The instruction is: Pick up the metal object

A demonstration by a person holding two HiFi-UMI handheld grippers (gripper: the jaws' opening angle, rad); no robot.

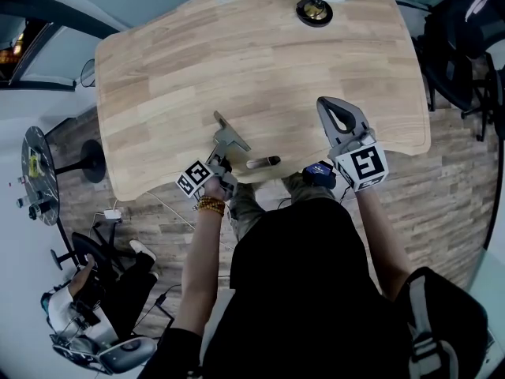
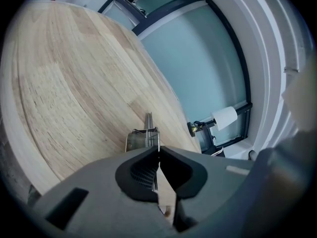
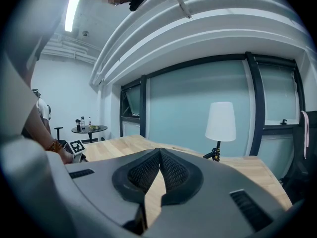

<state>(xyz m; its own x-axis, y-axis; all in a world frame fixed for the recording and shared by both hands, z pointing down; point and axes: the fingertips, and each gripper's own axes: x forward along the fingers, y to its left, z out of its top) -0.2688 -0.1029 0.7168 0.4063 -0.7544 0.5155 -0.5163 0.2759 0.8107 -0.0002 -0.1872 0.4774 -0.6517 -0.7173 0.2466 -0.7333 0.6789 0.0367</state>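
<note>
Left gripper: we see it clenched on the metal object, a thin edge pinched at the tips.
Metal object: over the wooden table, near its front edge.
Right gripper: jaws together, empty.

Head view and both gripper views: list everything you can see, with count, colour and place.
table: one, light wood, middle of the head view
lamp: one, white shade on a black base, far edge of the table
metal object: one, silver, by the table's near edge, between the left gripper's jaws
small cylinder: one, grey, near edge, right of the left gripper; what it is, I cannot tell
side table: one, dark and round, on the floor at left
chair: one, black, on the floor at far right
left gripper: one, grey, shut on the metal object
right gripper: one, grey, shut and empty, over the table's near right part
</note>
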